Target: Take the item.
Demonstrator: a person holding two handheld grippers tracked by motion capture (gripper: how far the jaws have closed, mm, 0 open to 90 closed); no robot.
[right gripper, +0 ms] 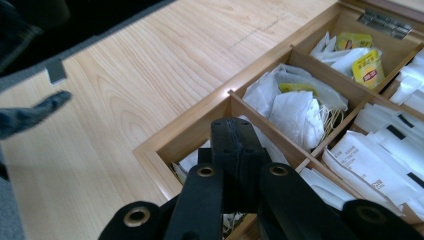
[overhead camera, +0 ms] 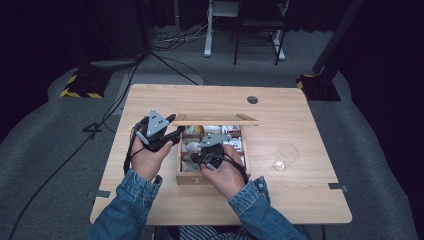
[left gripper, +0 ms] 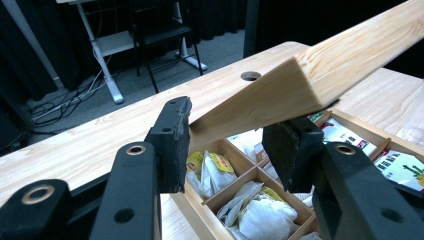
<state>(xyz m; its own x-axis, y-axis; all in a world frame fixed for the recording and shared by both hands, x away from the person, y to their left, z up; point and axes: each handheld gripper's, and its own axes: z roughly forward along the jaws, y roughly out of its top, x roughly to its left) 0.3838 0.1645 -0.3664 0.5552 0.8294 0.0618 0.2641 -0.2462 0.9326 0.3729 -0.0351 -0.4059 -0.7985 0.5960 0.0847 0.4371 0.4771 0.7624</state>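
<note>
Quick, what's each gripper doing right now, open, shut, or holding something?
Left gripper: shut on the wooden lid, holding it up.
Right gripper: shut over the tea box; nothing visibly held.

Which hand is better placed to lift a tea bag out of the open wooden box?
The right. The right gripper hangs over the wooden box with jaws shut, above a compartment of white paper tea bags. The left gripper is busy propping up the wooden lid.

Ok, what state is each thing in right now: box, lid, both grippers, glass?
Wooden box: open, compartments holding tea bags and sachets.
Lid: raised, held up at its edge.
Left gripper: shut on the lid.
Right gripper: shut above a near compartment; whether it pinches anything is hidden.
Glass: upright, right of the box.
</note>
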